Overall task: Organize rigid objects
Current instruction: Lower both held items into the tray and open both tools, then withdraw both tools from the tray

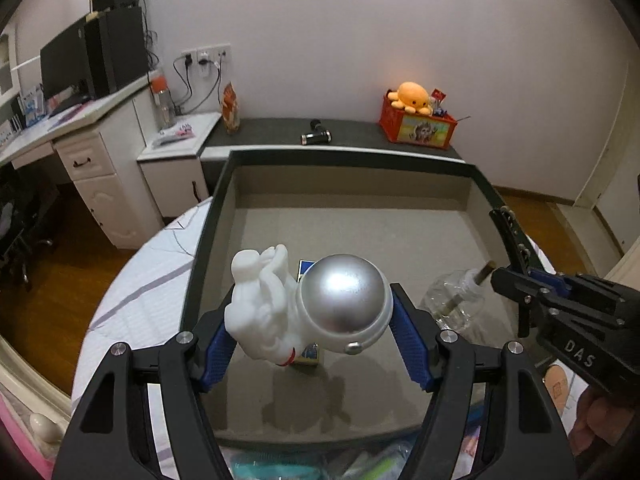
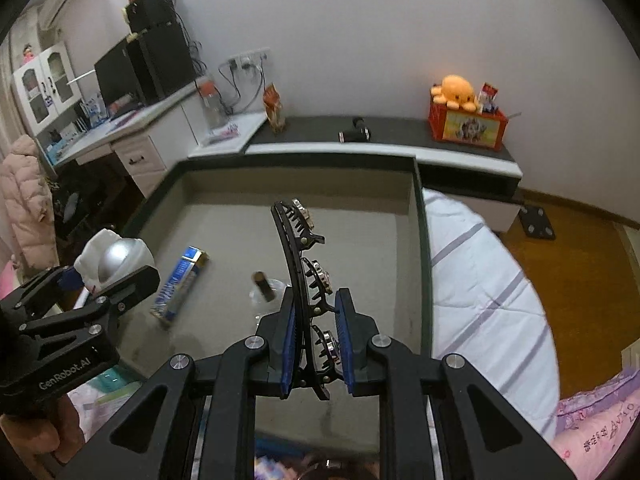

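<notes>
Astronaut figurine (image 1: 304, 304) lies crosswise, clamped in left gripper (image 1: 310, 338) above grey tray (image 1: 472, 184); right gripper (image 2: 316, 344) pinches hair clip (image 2: 298, 264) lengthwise, nearer tray's right wall.

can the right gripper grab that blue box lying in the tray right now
Probably not: the right gripper is already shut on the hair clip. The path to the blue box looks open otherwise.

Home bedroom: striped bed quilt (image 2: 480, 276), white desk (image 1: 80, 136) with monitor (image 1: 64, 64), wood floor (image 2: 580, 252), plush octopus (image 1: 412, 98) on low shelf (image 1: 340, 136).
</notes>
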`<state>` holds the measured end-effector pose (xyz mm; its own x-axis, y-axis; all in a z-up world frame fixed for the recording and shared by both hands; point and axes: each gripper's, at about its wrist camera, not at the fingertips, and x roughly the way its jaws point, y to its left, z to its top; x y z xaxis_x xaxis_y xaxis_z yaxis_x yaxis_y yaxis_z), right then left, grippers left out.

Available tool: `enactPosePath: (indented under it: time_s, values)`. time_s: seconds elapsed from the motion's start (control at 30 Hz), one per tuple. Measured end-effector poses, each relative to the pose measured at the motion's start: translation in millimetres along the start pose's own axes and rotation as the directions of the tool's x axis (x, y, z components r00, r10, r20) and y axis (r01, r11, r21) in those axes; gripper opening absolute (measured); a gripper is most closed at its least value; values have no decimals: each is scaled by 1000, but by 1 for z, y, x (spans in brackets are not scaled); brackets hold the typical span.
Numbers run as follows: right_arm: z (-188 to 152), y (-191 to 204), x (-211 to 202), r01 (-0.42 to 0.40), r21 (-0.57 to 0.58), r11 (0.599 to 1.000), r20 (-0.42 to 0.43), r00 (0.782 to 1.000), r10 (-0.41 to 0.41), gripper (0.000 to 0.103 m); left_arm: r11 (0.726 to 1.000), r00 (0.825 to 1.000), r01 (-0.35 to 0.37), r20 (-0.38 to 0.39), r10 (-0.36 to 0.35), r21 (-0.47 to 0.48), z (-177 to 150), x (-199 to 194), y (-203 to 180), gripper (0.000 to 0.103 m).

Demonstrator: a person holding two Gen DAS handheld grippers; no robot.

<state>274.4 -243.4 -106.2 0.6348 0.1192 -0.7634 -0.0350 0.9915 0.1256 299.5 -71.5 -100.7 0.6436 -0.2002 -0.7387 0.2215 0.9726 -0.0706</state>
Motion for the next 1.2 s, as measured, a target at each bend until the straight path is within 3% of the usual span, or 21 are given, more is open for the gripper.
enactPosePath:
  time_s: [0.3, 0.43, 0.53, 0.57, 0.63, 0.7, 0.77, 0.83, 1.2]
  values:
    - [-2, 0, 21, -2, -6, 1000, -50, 999, 2, 19, 1000, 998, -27, -63, 28, 8, -2, 21, -1, 74]
    - [-3, 2, 21, -5, -14, 1000, -60, 998, 5, 20, 996, 996, -82, -25, 83, 38, -4, 13, -5, 103]
    - [-7, 10, 19, -42, -46, 998, -64, 997, 39, 37, 993, 995, -104, -7, 104, 54, -6, 4, -6, 103]
    - [-7, 13, 17, -48, -53, 997, -61, 997, 45, 48, 993, 994, -107, -2, 108, 53, -6, 1, -6, 103]
    - [-10, 19, 11, -22, -67, 998, -45, 999, 19, 58, 992, 993, -118, 19, 117, 35, -7, -11, -1, 103]
    - [-11, 15, 2, 27, -32, 999, -15, 1000, -27, 87, 995, 995, -99, 36, 98, 9, -8, -24, 5, 103]
    - [-13, 8, -11, -16, 18, 1000, 14, 1000, 15, 91, 995, 994, -96, 59, 96, -5, -10, -37, 9, 103]
    - [-15, 5, -22, -7, 33, 999, 31, 1000, 6, 103, 995, 992, -93, 85, 95, -17, -13, -55, 11, 103]
    - [-44, 12, -112, -23, 73, 997, 168, 986, 11, 103, 993, 970, -108, 216, 113, -37, -47, -148, 5, 103]
